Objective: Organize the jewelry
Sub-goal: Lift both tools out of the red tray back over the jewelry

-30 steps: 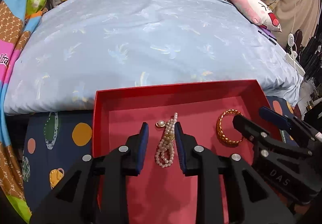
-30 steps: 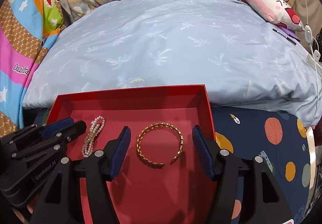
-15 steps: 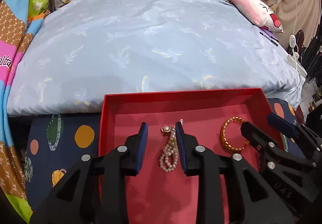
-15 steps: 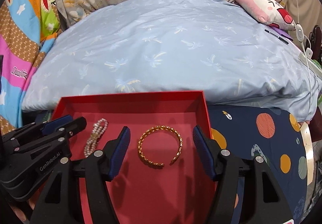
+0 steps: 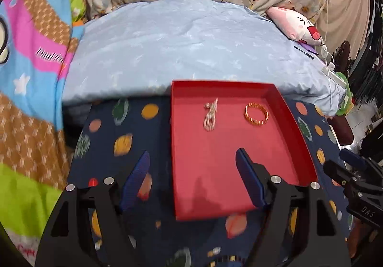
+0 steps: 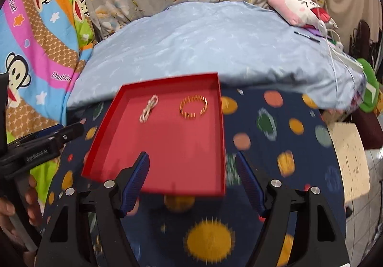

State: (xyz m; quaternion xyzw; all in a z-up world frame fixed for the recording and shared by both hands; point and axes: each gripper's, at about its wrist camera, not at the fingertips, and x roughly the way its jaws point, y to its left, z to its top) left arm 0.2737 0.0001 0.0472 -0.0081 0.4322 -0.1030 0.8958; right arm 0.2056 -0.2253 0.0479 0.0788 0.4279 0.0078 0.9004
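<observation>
Surface: bed with navy planet-print sheet (image 6: 275, 147)
On sheet: 1 red tray (image 6: 215, 137), lying flat
Behind tray: pale blue quilt (image 6: 215, 46), bunched on the bed
On quilt: pink plush pillow (image 6: 299, 10), far right

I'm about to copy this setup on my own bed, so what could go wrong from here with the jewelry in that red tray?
The red tray sits on soft patterned bedding, so a nudge from either open gripper, left or right, might tip it. The pearl strand and gold bangle lie loose on the flat floor of the tray and could slide together. The doubled-up strand may also tangle or slip from the pads if picked again.
</observation>
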